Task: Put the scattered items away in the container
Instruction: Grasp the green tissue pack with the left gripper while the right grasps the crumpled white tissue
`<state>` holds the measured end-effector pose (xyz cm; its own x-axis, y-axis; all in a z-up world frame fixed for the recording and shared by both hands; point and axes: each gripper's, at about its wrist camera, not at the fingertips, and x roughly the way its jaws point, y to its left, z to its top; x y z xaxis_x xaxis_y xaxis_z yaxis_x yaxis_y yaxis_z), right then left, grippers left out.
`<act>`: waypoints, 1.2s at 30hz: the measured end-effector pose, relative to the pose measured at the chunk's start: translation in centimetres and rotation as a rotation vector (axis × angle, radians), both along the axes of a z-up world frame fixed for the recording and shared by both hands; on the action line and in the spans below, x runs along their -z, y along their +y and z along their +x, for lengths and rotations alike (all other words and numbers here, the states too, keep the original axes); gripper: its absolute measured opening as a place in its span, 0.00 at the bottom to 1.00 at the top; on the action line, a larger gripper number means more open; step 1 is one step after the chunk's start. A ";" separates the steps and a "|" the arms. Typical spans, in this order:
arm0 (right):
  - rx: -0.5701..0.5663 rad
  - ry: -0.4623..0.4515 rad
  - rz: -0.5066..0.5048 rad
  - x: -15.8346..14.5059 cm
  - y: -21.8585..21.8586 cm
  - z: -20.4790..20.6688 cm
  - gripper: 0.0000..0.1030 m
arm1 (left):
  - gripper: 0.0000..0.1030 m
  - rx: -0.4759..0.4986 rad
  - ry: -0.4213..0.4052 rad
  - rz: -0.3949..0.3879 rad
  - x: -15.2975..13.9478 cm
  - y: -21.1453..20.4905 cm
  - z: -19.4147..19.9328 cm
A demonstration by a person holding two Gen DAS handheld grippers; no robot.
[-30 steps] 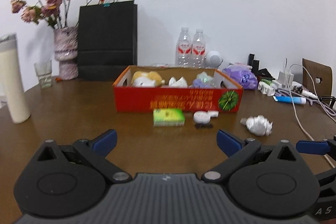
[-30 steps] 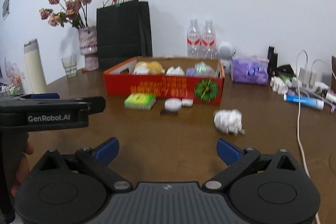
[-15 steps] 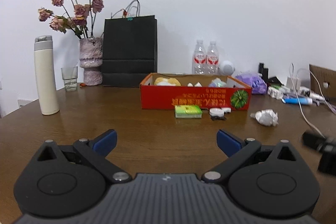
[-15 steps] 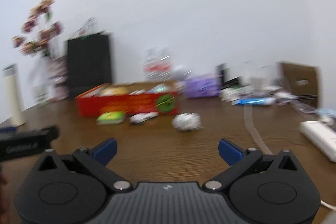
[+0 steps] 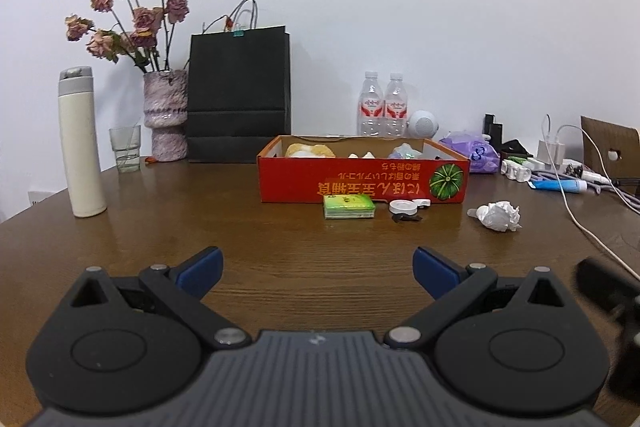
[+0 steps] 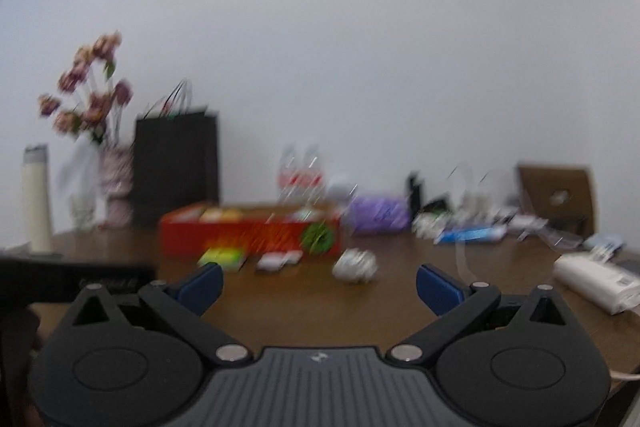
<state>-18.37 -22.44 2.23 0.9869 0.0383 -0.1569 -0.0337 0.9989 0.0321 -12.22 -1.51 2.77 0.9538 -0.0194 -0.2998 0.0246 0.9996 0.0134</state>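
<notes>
Two hand-held grippers hover low over the brown tabletop (image 5: 168, 235), jaws of both spread wide and holding nothing. The crumpled paper ball (image 5: 499, 215) lies ahead and right of the left gripper (image 5: 316, 267), but almost straight ahead of the right gripper (image 6: 319, 281), which looks the nearer to take it. The red box (image 5: 362, 181) stands beyond, with a green packet (image 5: 349, 207) and a white case (image 5: 408, 205) just before its front wall.
</notes>
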 end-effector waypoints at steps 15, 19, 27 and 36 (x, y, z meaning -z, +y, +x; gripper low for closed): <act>-0.184 0.579 0.072 -1.3 -5.7 21.2 1.00 | 1.00 0.104 0.223 0.012 -1.6 -1.4 18.3; -0.200 0.664 0.054 -0.5 -5.8 26.1 0.94 | 0.99 0.094 0.298 0.038 -0.9 -2.2 23.5; -0.225 0.751 -0.079 -0.4 -5.0 31.5 0.67 | 0.50 0.095 0.418 0.064 0.5 -2.6 27.5; -0.285 0.804 -0.078 -2.9 -6.5 34.4 0.27 | 0.04 0.120 0.432 0.030 -0.2 -1.0 26.8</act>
<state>16.06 -28.96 5.10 0.5289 0.2279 -0.8175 -0.2799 0.9562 0.0854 14.58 -2.48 2.93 0.7324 -0.1078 -0.6723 0.1503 0.9886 0.0052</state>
